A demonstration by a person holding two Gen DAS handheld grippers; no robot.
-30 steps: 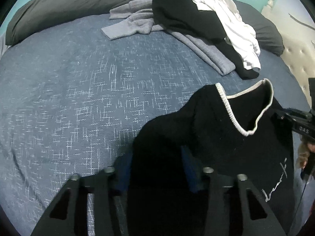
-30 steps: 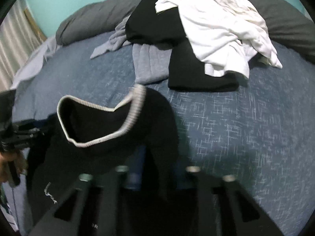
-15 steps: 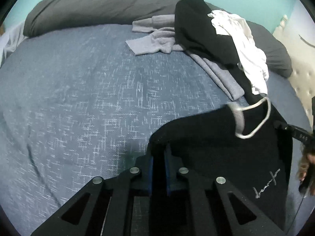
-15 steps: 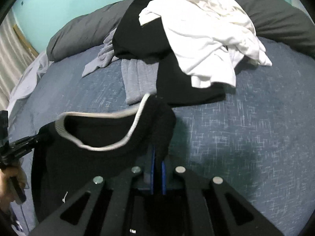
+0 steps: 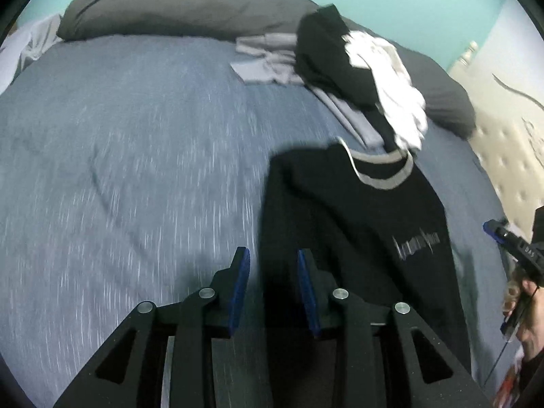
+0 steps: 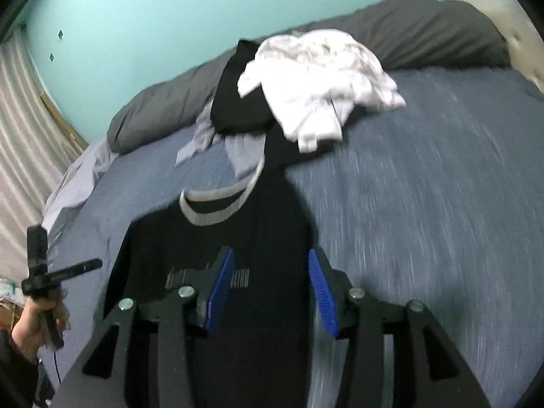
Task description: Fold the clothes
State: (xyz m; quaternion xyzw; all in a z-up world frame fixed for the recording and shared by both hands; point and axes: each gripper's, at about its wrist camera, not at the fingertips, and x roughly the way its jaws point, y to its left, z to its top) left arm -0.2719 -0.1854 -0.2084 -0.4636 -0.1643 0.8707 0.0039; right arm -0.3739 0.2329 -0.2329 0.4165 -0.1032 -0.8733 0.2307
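On bed (image 5: 136, 142): black tee (image 5: 357, 224) flat, both tongs (image 5: 273, 265) (image 6: 272, 272) agape.

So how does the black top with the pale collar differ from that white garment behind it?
The black top with the pale collar lies spread flat, alone on the blue bedspread; the white garment is crumpled atop a pile. One is dark with chest lettering, the other plain white. Neither is folded.

Black sweater (image 5: 357, 224), pale ribbed collar, lies flat on bed; unfolded clothes pile (image 6: 299, 102) beyond.
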